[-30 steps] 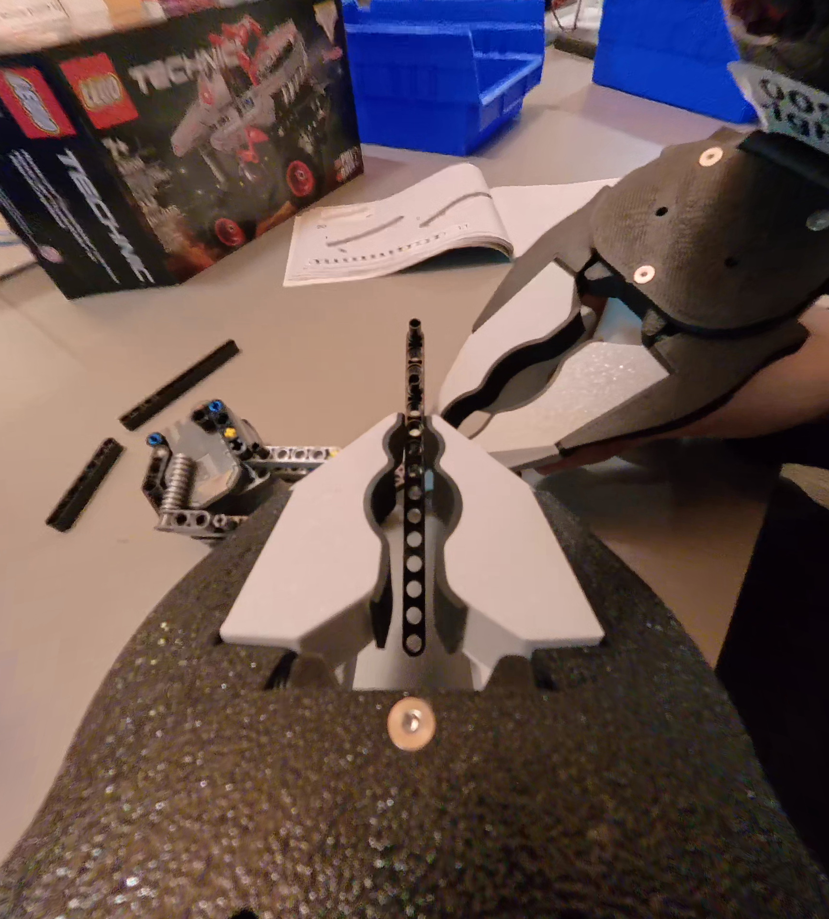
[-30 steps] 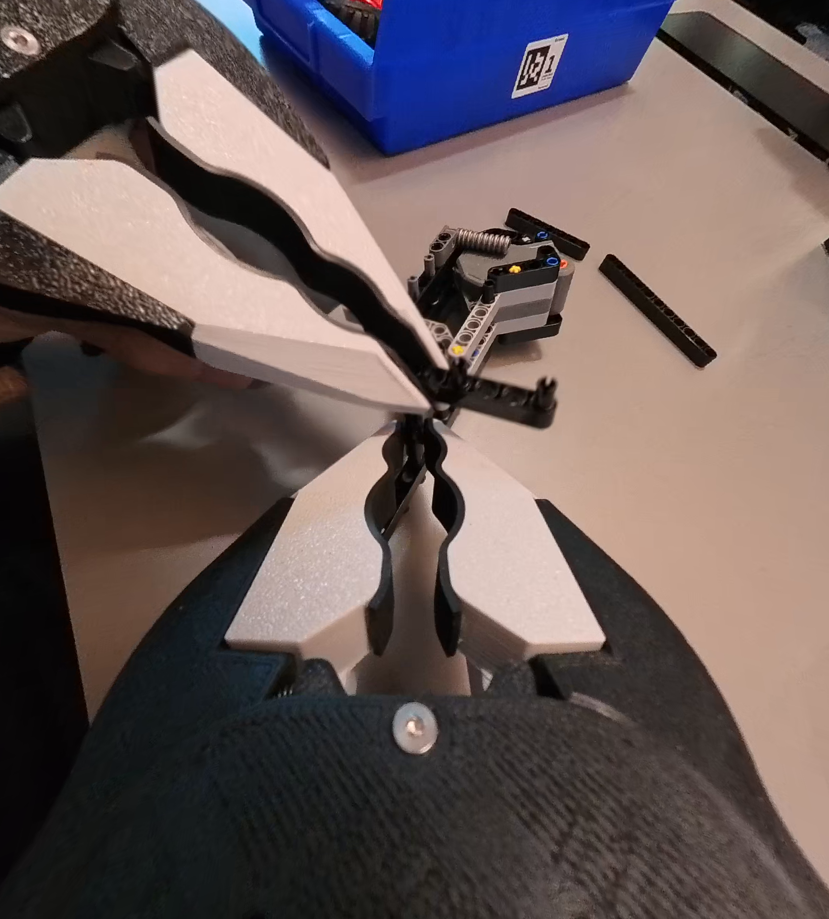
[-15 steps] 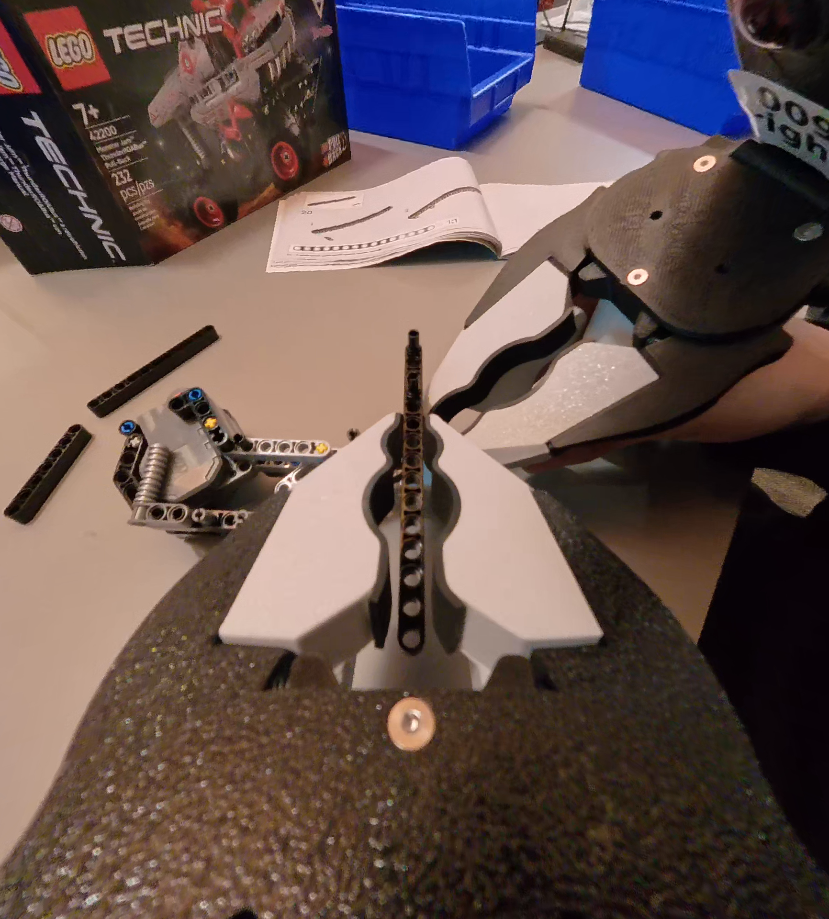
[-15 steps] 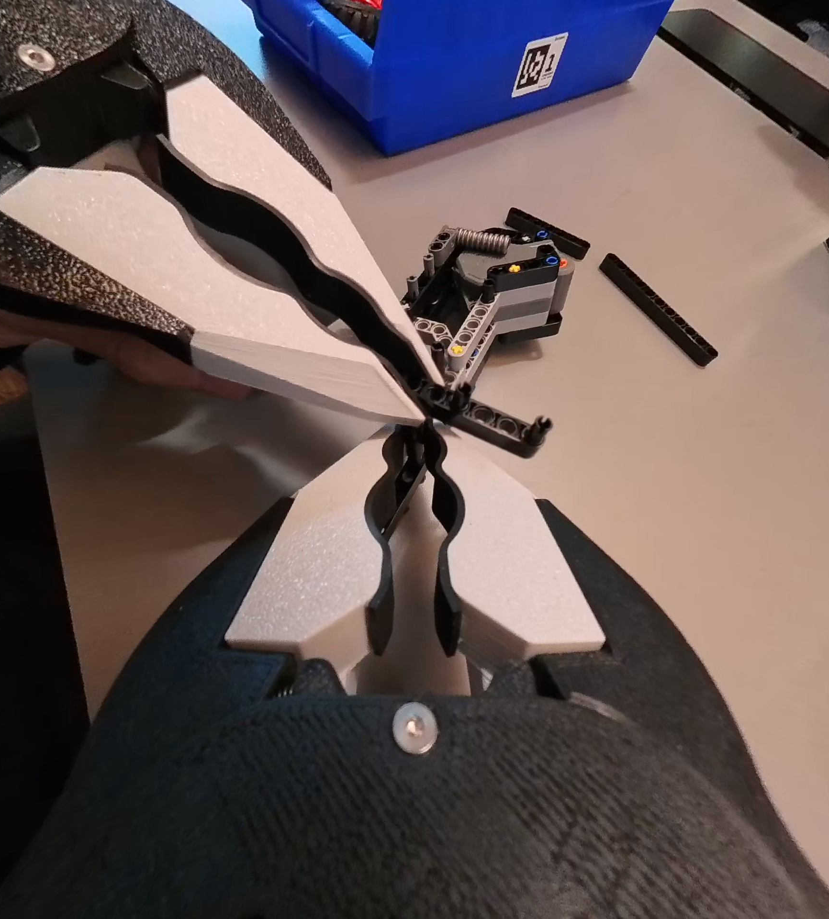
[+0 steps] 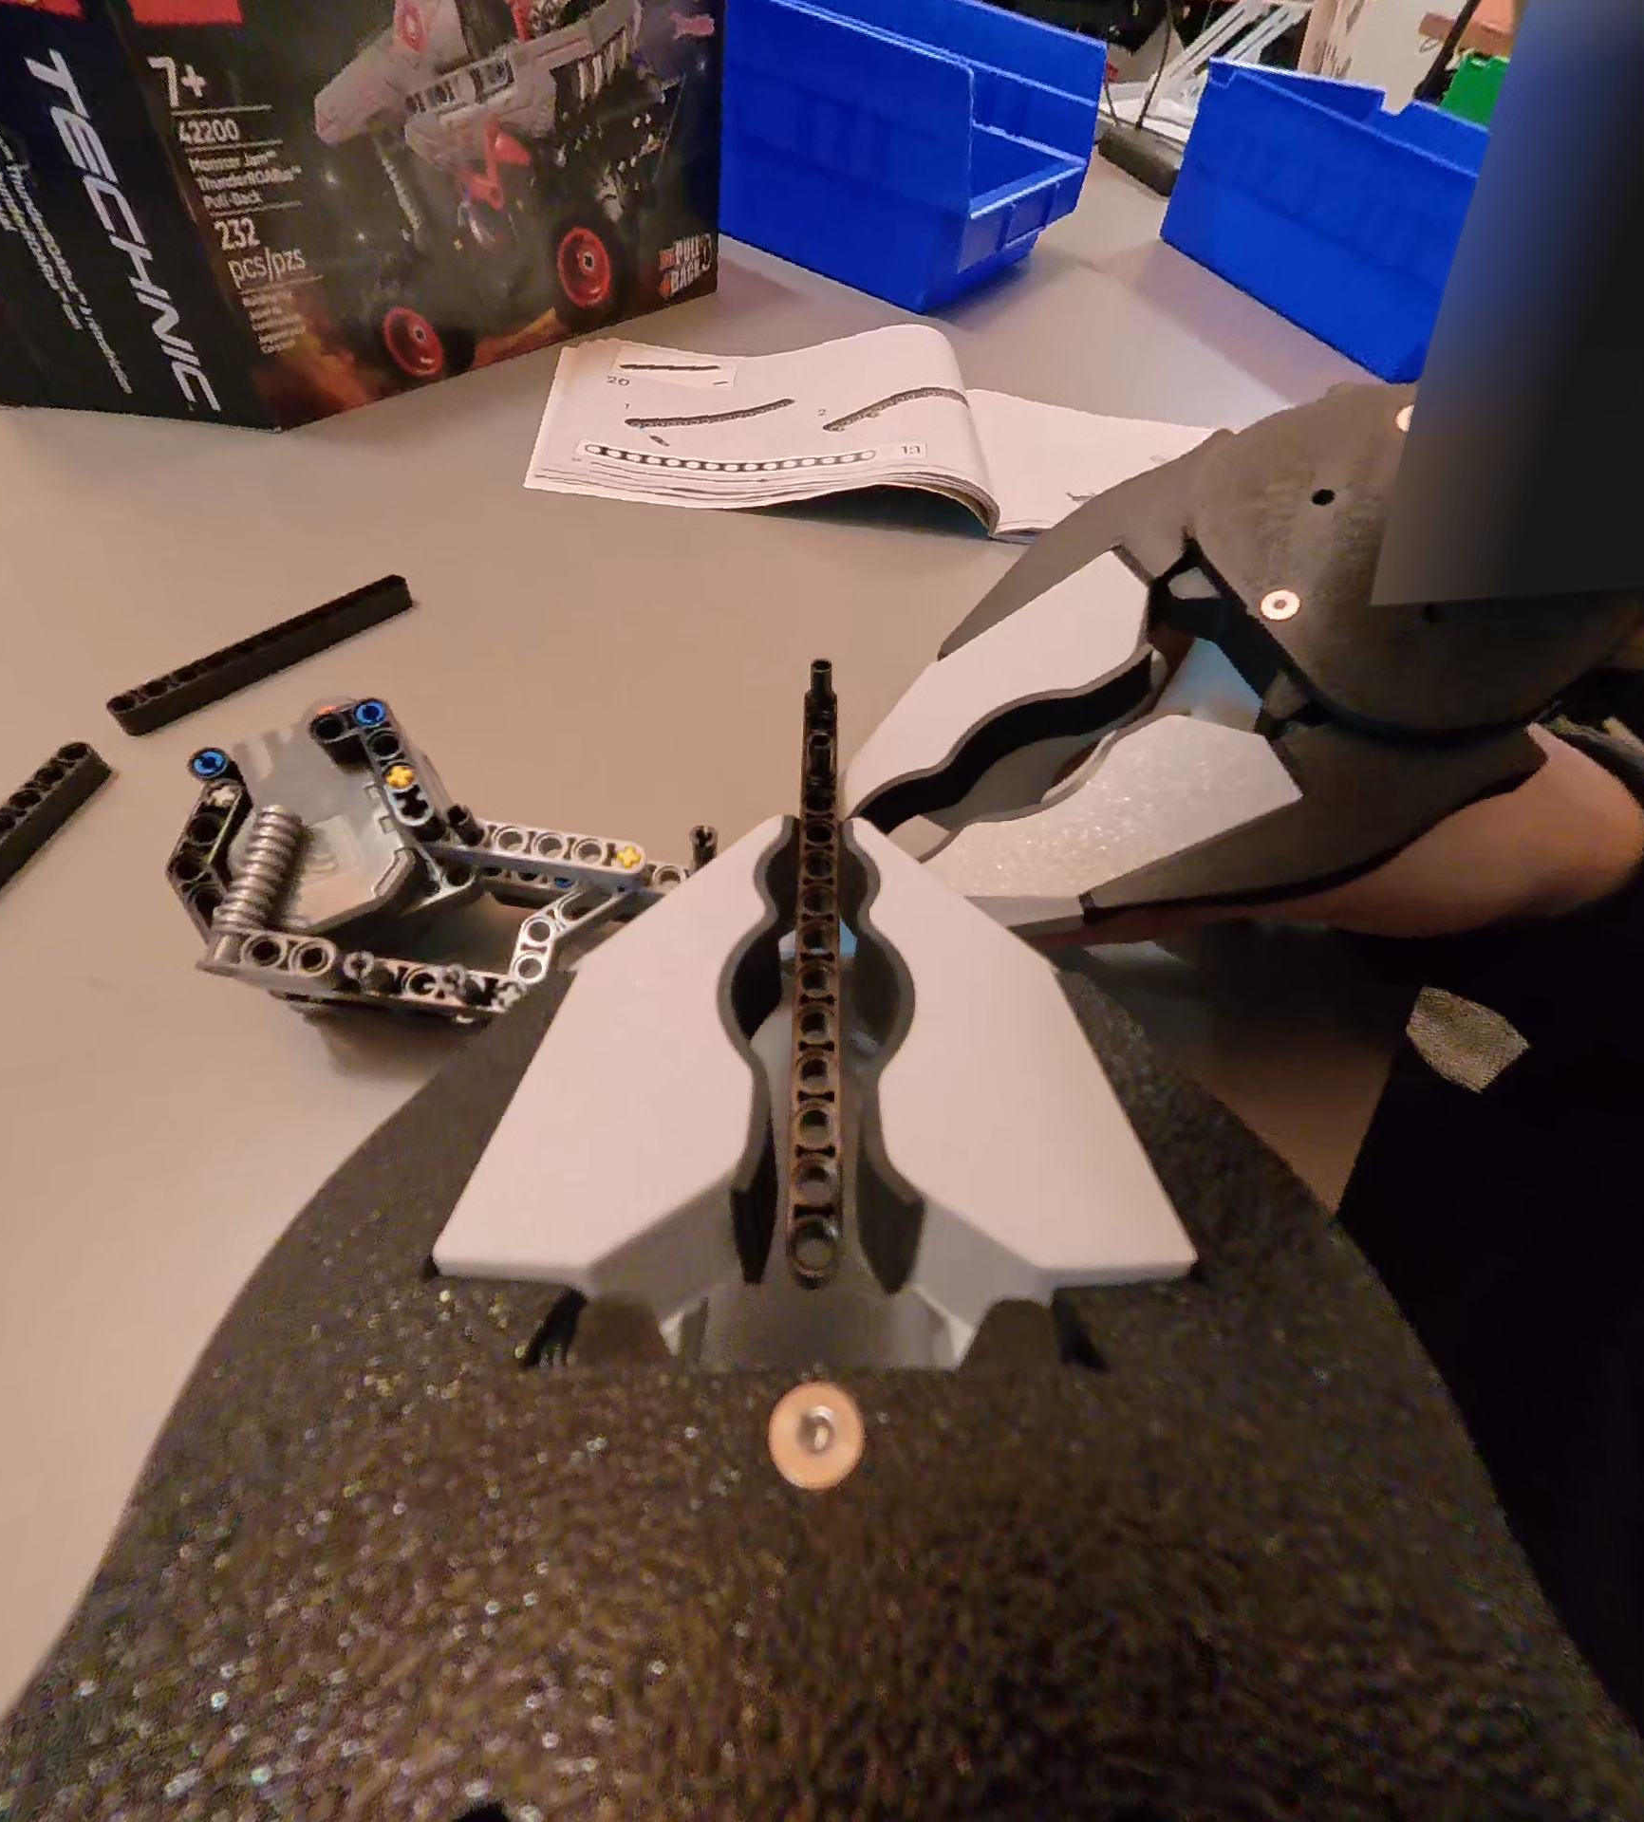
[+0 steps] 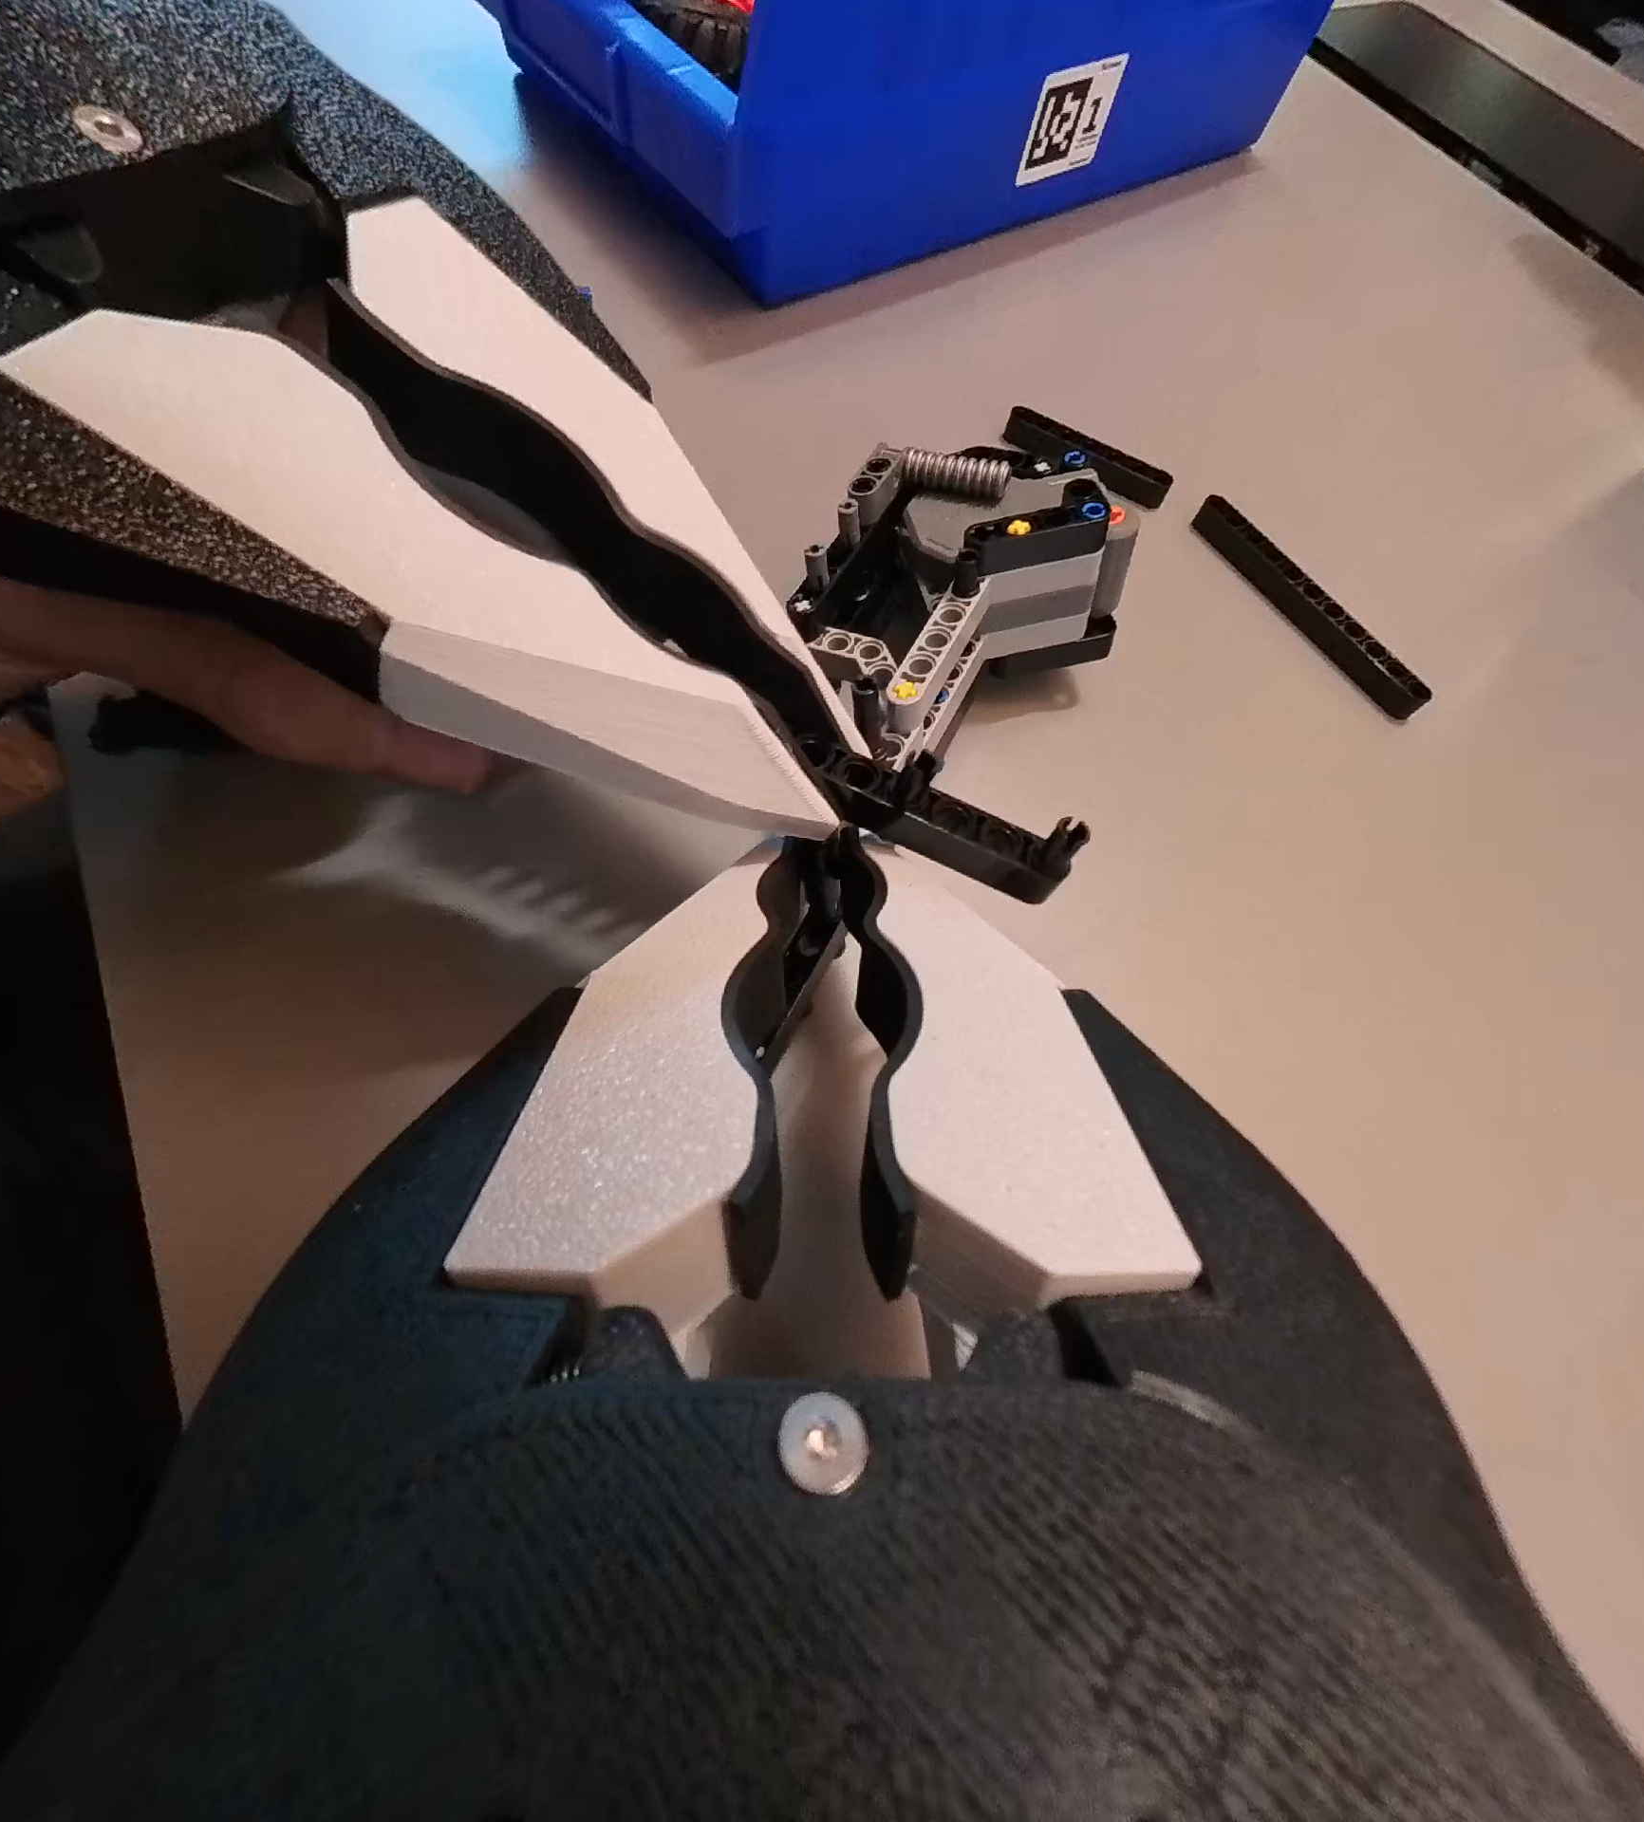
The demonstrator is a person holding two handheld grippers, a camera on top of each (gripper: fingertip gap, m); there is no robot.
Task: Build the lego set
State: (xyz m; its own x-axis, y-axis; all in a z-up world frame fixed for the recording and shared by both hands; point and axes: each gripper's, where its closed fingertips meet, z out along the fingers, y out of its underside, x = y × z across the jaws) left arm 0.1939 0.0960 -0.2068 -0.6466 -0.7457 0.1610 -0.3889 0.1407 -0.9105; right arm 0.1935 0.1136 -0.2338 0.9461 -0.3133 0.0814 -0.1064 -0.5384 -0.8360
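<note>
The left tongs (image 5: pixel 820 838) are clamped on a long black beam (image 5: pixel 816 996), which runs lengthwise between the fingers and sticks out past the tips, a small black pin at its far end. The right tongs (image 6: pixel 833 858) are nearly closed, their tips pinching something small and black right against the beam's side; what it is cannot be made out. In the left wrist view the right tongs (image 5: pixel 872 804) come in from the right, tips touching the beam just beyond the left tongs' tips. On the grey bench (image 5: pixel 157 1232) to the left, near the tongs, sits the part-built grey and black model (image 5: pixel 345 868) with a metal spring. Two loose black beams (image 5: pixel 256 656) (image 5: pixel 4 843) lie beyond it. Farther back are the set's box (image 5: pixel 305 197), an open booklet (image 5: pixel 769 424) and blue bins (image 5: pixel 897 148).
</note>
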